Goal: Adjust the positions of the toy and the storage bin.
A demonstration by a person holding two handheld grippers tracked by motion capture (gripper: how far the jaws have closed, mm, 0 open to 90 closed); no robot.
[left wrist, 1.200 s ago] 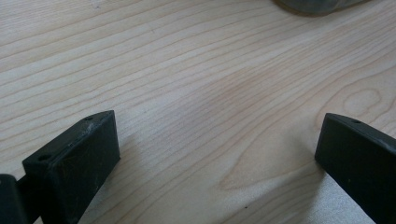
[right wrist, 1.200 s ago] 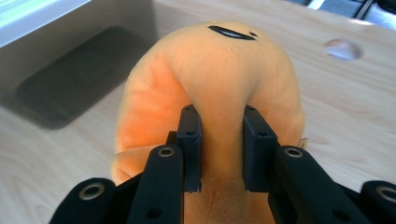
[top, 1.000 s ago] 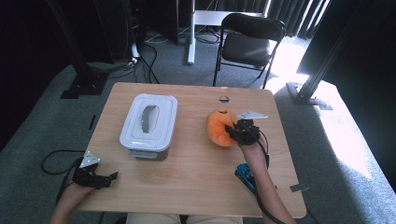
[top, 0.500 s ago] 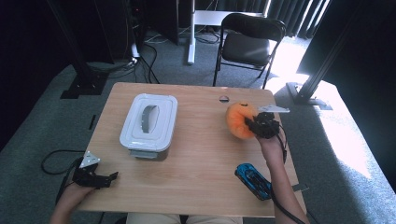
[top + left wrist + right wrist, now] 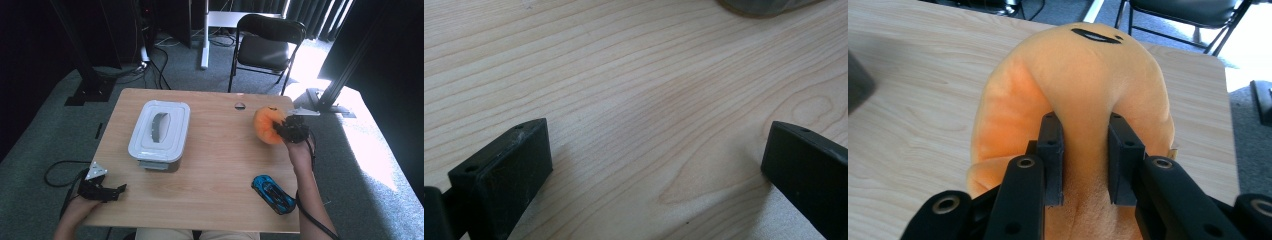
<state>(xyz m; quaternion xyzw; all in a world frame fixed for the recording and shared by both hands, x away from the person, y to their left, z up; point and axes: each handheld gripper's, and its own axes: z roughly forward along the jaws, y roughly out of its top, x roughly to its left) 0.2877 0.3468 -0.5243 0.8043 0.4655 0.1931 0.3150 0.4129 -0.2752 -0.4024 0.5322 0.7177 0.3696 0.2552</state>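
An orange plush toy (image 5: 266, 125) hangs just over the table's far right part, pinched by my right gripper (image 5: 289, 129). In the right gripper view the two black jaws squeeze a fold of the orange plush toy (image 5: 1088, 80), with my right gripper (image 5: 1085, 165) shut on it. My left gripper (image 5: 117, 190) rests at the table's near left corner, jaws wide apart. The left gripper view has my left gripper (image 5: 659, 165) open over bare wood, nothing between the fingers.
A white lidded container (image 5: 160, 129) stands left of the table's middle. A blue toy car (image 5: 272, 194) lies near the front right edge. A black folding chair (image 5: 265, 45) stands beyond the wooden table (image 5: 220, 160). A small dark disc (image 5: 240, 105) sits at the far edge.
My right gripper has carried the orange plush toy to the right and a little farther away, uncovering the blue toy car. The left gripper has stayed put.
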